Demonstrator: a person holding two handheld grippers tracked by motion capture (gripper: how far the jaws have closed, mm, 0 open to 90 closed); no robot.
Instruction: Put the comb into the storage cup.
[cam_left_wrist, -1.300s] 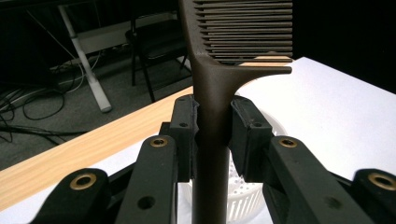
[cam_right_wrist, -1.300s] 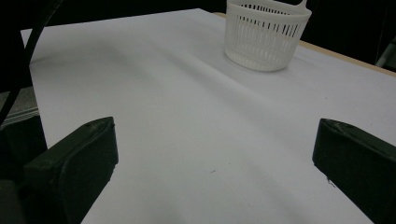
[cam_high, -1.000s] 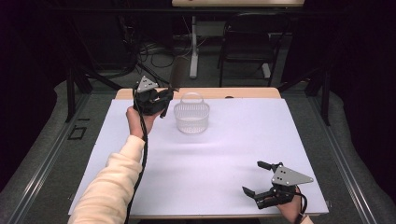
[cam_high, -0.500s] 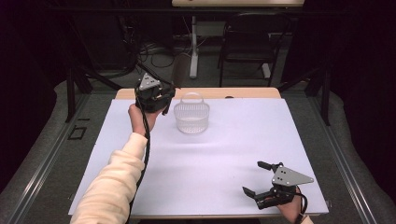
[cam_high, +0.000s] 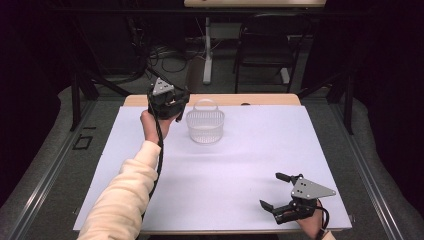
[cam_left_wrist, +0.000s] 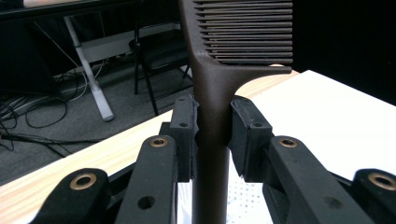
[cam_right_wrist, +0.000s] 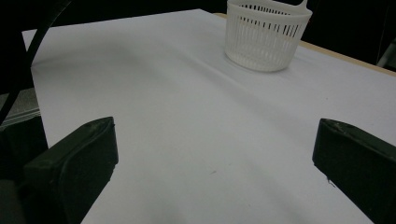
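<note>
Two black padded jaws of the left gripper (cam_left_wrist: 212, 135) are clamped on the handle of a dark brown plastic comb (cam_left_wrist: 212, 93), whose toothed head stands up and away from the camera in the left gripper view. In the high view the left gripper (cam_high: 167, 100) is held raised at the far left of the white-covered table (cam_high: 240, 165), just beside the white slotted plastic basket (cam_high: 205, 126) with its hoop handle. A drop into that basket is judged to be the work in hand, and the risk lies in the grip: the comb is pinched low on a narrow, smooth handle, so a swing of the wrist may let the long head pivot or slide between the pads. If it is released off-centre, the head may catch the hoop or the rim, and the light basket may be tipped or pushed. The right gripper (cam_high: 287, 202) is rested at the near right edge, jaws spread wide and empty, too far off for the basket to be steadied.
</note>
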